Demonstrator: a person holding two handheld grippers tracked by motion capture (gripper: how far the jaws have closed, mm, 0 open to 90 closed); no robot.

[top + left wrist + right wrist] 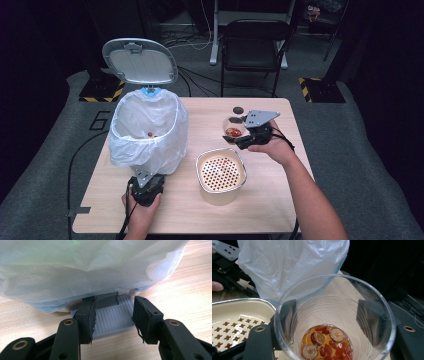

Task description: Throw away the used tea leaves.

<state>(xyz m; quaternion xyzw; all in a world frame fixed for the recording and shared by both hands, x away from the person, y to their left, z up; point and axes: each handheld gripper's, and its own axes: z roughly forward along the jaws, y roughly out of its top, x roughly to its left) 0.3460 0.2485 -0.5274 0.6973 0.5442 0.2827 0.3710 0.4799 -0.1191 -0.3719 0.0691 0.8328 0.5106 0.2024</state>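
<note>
A white pedal bin (147, 130) lined with a thin plastic bag (82, 267) stands on the left of the table, its lid (140, 60) raised. My left gripper (147, 187) (113, 305) sits low at the bin's foot, shut on the ridged grey pedal (112, 317) from both sides. My right gripper (247, 137) (327, 310) is right of centre, shut on a clear glass cup (233, 127) (362, 322). The cup is upright and holds red dates and berries (327, 342) in a little amber liquid. A few red bits lie inside the bag.
A cream pot with a perforated strainer insert (220, 172) (234, 315) stands mid-table between the hands. A small dark round thing (238, 109) lies behind the cup. A black chair (255, 45) stands beyond the table's far edge.
</note>
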